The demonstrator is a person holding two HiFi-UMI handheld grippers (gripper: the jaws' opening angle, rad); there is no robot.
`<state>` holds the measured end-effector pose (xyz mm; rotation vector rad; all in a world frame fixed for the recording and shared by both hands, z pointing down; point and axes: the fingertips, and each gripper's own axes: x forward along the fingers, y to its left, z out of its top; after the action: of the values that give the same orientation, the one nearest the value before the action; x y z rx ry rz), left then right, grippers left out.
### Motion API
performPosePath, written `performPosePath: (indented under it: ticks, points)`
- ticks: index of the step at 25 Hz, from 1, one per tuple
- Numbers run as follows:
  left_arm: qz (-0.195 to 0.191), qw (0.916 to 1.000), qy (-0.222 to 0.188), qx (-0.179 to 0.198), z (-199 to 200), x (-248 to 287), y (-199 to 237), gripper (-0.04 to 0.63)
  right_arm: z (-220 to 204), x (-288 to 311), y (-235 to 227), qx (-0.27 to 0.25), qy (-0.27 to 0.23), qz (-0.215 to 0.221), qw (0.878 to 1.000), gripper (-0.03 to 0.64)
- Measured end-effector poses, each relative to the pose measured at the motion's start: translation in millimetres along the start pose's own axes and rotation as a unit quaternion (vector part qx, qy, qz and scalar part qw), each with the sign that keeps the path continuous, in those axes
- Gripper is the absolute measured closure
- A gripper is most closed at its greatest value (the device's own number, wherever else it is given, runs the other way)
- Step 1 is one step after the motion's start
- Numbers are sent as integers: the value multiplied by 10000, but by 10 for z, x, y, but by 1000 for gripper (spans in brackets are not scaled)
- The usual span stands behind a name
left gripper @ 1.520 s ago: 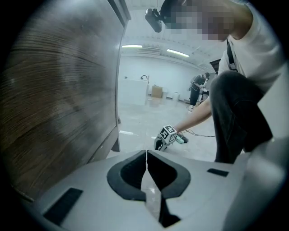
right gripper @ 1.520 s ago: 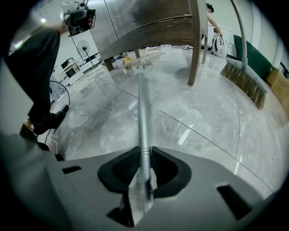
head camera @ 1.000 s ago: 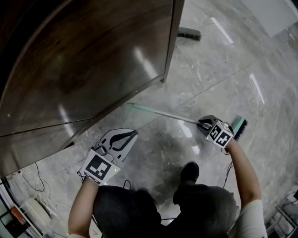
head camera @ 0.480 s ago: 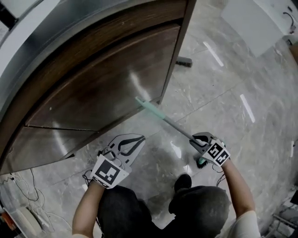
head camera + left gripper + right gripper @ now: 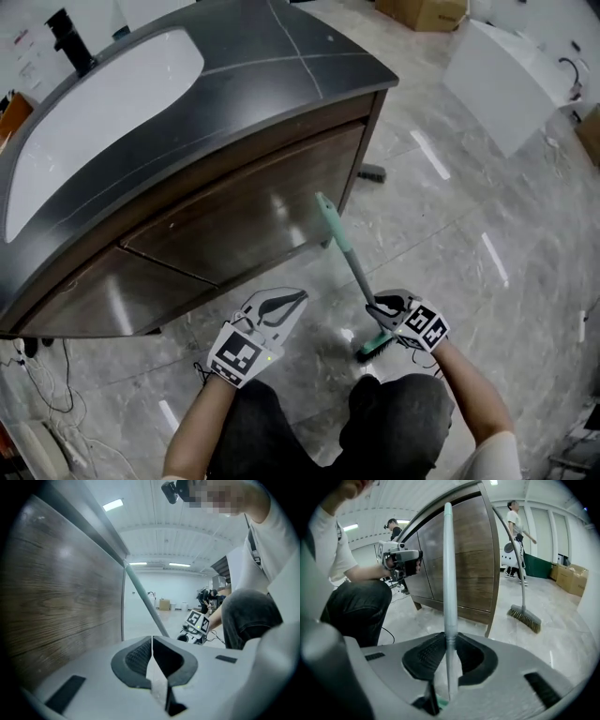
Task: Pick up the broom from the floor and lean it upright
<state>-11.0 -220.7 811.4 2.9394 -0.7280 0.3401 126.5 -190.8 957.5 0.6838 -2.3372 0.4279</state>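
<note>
The broom [image 5: 349,260] has a pale green handle and a green head with dark bristles [image 5: 375,347] low by my feet. It stands steeply tilted, its handle tip near the cabinet's corner. My right gripper [image 5: 380,309] is shut on the lower handle, and in the right gripper view the handle [image 5: 449,578] rises straight up between the pads. My left gripper [image 5: 286,302] hovers to the left of the broom with its jaws together and nothing in them; its view shows the handle [image 5: 146,597] ahead and apart from it.
A dark wooden cabinet [image 5: 216,220] with a grey top and white sink [image 5: 103,94] fills the upper left. A second broom [image 5: 524,613] leans by the cabinet's far corner. A white box [image 5: 511,80] stands upper right. People stand further back [image 5: 516,522]. Cables lie lower left [image 5: 47,431].
The right gripper has lifted the broom from nearly flat on the floor to steeply tilted, the handle tip swinging up toward the cabinet. Both grippers have risen and the head view has tipped up.
</note>
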Motion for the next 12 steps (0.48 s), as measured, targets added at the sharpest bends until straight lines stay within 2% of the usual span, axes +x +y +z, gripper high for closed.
performPosePath:
  ticks: [4,9,12]
  points:
    - [166,9998,41,113,-140,-48,48,586,243,39,70,145,-140,79,9998,540]
    - [316,9994,-33,-140,-172,-130,176,586,506,143,69,397,-301,101,9987,538]
    - [334,9993,91,-112,-232,-147,197,585,621,253,76,461,-302,77,9985,538]
